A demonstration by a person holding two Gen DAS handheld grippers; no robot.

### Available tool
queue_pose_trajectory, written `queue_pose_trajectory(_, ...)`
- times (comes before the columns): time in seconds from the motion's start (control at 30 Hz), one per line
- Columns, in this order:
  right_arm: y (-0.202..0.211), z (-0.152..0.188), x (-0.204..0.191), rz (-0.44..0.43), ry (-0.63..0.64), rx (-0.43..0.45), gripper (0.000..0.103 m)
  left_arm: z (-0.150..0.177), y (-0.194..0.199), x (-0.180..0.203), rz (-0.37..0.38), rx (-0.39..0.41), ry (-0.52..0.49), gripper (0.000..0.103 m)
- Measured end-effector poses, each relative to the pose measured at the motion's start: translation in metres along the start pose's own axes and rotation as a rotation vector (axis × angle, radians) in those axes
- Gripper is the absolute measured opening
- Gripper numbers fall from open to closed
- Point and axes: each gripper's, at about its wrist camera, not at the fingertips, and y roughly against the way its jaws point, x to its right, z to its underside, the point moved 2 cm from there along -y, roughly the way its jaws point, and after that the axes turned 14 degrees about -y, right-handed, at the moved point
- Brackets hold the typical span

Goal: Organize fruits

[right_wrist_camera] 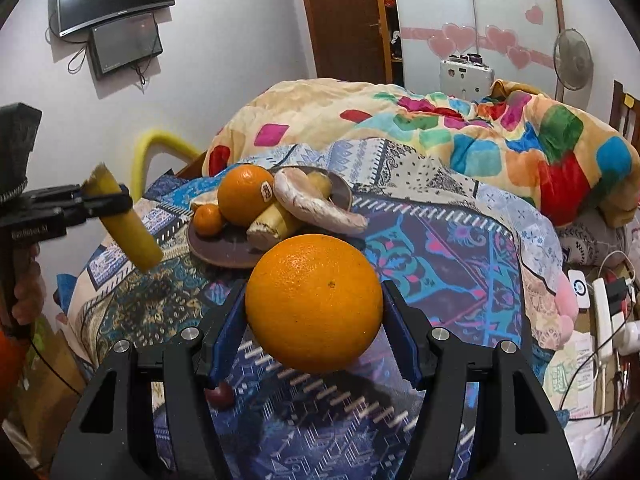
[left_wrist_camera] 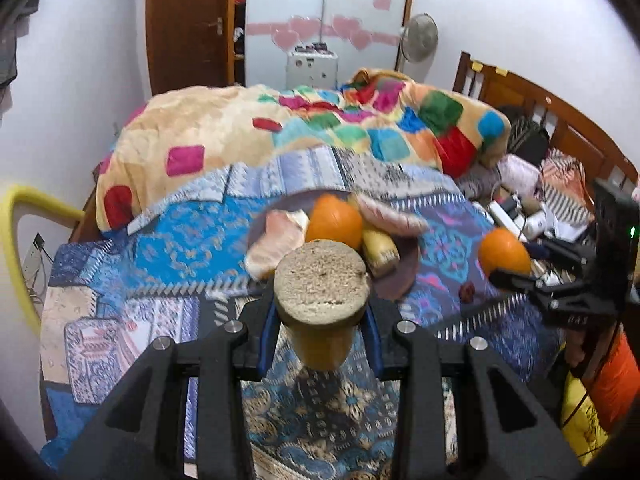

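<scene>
My left gripper (left_wrist_camera: 322, 312) is shut on a yellow stalk piece (left_wrist_camera: 322, 276), its pale cut end facing the camera, lifted above the patterned bedcover. The right wrist view shows that stalk piece (right_wrist_camera: 124, 228) tilted in the left gripper (right_wrist_camera: 106, 200), left of the plate. My right gripper (right_wrist_camera: 314, 320) is shut on a large orange (right_wrist_camera: 314, 304), held in the air in front of the brown plate (right_wrist_camera: 216, 254). On the plate lie another orange (right_wrist_camera: 244, 194), a small tangerine (right_wrist_camera: 208, 220), a second stalk piece (right_wrist_camera: 272, 228) and pinkish peel pieces (right_wrist_camera: 316, 204).
A small dark red fruit (right_wrist_camera: 219, 395) lies on the bedcover near the right gripper. A colourful quilt (right_wrist_camera: 460, 136) is heaped behind the plate. A power strip and cables (right_wrist_camera: 604, 320) clutter the right side. A yellow chair back (left_wrist_camera: 16, 216) stands to the left, and a hand (right_wrist_camera: 28, 292) holds the left gripper.
</scene>
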Motion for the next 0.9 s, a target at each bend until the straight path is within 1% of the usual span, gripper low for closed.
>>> queue_pose_trajectory(0.07,-0.003,-0.004,-0.002,-0.007,0.003,0.002,0.061,-0.009,-0.002,-0.004,0.006,0.009,-0.003,0.036)
queue_pose_trajectory(0.17,-0.009,-0.01,-0.007,-0.015,0.009,0.004,0.061,-0.019,-0.011,-0.011,0.008,-0.004,-0.003,0.036)
queue_pose_trajectory(0.27,-0.015,-0.015,-0.013,-0.024,0.019,0.003,0.061,-0.027,-0.028,-0.019,0.021,-0.038,0.008,0.036)
queue_pose_trajectory(0.37,-0.022,-0.022,-0.02,-0.032,0.032,0.006,0.061,-0.035,-0.051,-0.025,0.06,-0.084,0.013,0.036)
queue_pose_trajectory(0.57,-0.034,-0.031,-0.031,-0.041,0.056,0.009,0.061,-0.058,-0.084,-0.042,0.099,-0.124,0.054,0.036)
queue_pose_trajectory(0.73,-0.045,-0.031,-0.035,-0.043,0.072,-0.004,0.061,-0.064,-0.111,-0.043,0.103,-0.152,0.073,0.036)
queue_pose_trajectory(0.9,-0.052,-0.031,-0.036,-0.044,0.083,-0.018,0.061,-0.061,-0.125,-0.046,0.098,-0.166,0.083,0.036)
